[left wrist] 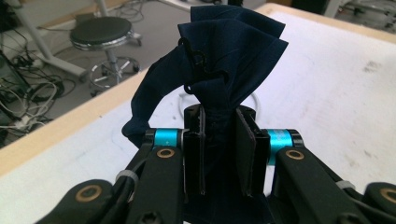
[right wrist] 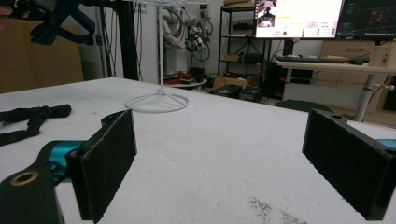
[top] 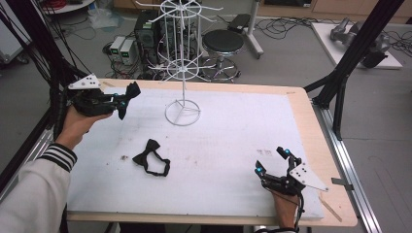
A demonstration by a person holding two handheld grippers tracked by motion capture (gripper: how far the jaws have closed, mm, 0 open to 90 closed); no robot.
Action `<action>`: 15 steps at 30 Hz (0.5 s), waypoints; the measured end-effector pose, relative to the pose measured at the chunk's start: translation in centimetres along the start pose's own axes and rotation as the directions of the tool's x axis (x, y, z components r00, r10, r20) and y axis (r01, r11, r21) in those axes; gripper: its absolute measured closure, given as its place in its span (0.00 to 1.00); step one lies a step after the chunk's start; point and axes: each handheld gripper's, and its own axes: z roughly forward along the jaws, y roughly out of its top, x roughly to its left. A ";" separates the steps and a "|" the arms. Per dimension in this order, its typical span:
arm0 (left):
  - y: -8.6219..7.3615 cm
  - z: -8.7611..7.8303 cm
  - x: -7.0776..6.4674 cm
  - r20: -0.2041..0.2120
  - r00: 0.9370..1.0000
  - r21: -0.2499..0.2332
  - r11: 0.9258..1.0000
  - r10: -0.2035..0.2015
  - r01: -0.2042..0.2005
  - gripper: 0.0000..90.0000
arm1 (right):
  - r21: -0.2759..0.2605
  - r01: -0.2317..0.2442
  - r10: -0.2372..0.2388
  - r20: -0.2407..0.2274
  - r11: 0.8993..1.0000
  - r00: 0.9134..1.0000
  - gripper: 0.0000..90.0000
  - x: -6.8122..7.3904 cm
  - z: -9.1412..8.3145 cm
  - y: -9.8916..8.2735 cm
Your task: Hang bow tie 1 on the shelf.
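My left gripper (top: 121, 99) is raised above the table's far left corner, shut on a dark navy bow tie (top: 128, 93). In the left gripper view the navy bow tie (left wrist: 231, 51) fans up from between the pads, its strap and hook looping to the left. A second bow tie, black (top: 151, 159), lies flat on the white mat, left of centre; it shows as the black bow tie (right wrist: 32, 116) at the left of the right gripper view. A white wire display rack (top: 182, 63) stands at the back centre. My right gripper (top: 272, 160) rests low at the front right, open, nothing between its pads.
The white mat (top: 233, 136) covers a wooden table (top: 311, 126). Behind the table stand a round stool (top: 222, 46) and computer boxes with cables on the floor. Black frame posts (top: 350, 63) rise at the right. The rack's ring base (right wrist: 157, 100) sits ahead of the right gripper.
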 end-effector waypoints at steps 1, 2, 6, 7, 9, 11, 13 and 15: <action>0.2 0.0 0.1 -0.002 1.000 -0.009 1.000 -0.006 0.006 0.83 | 0.000 0.000 0.000 0.000 1.000 1.000 0.10 0.0 0.0 0.0; 0.4 0.0 0.2 -0.005 1.000 -0.018 1.000 -0.010 0.010 0.83 | -0.003 0.004 -0.004 0.000 1.000 1.000 0.10 0.0 0.0 0.0; 1.3 0.1 0.4 -0.016 0.999 -0.044 0.999 -0.030 0.030 0.83 | -0.004 0.005 -0.005 0.002 1.000 1.000 0.10 -0.1 0.0 0.0; 1.4 0.1 0.5 -0.019 0.999 -0.050 0.998 -0.034 0.033 0.83 | -0.005 -0.008 0.008 -0.001 1.000 1.000 0.10 -0.1 0.0 0.0; 1.8 0.2 0.6 -0.025 0.999 -0.062 0.997 -0.042 0.041 0.83 | -0.003 -0.009 0.009 0.000 1.000 1.000 0.10 -0.1 0.0 0.0; 2.2 0.4 0.6 -0.027 0.998 -0.078 0.996 -0.053 0.051 0.83 | -0.006 0.000 0.000 0.001 1.000 1.000 0.10 -0.1 0.0 0.0; 2.6 0.5 0.7 -0.027 0.998 -0.085 0.995 -0.059 0.057 0.83 | -0.005 -0.004 0.004 0.000 1.000 1.000 0.10 -0.1 0.0 0.0; 3.0 0.6 0.7 -0.036 0.997 -0.089 0.994 -0.061 0.058 0.83 | -0.006 -0.001 0.001 0.000 1.000 1.000 0.10 -0.1 0.0 0.0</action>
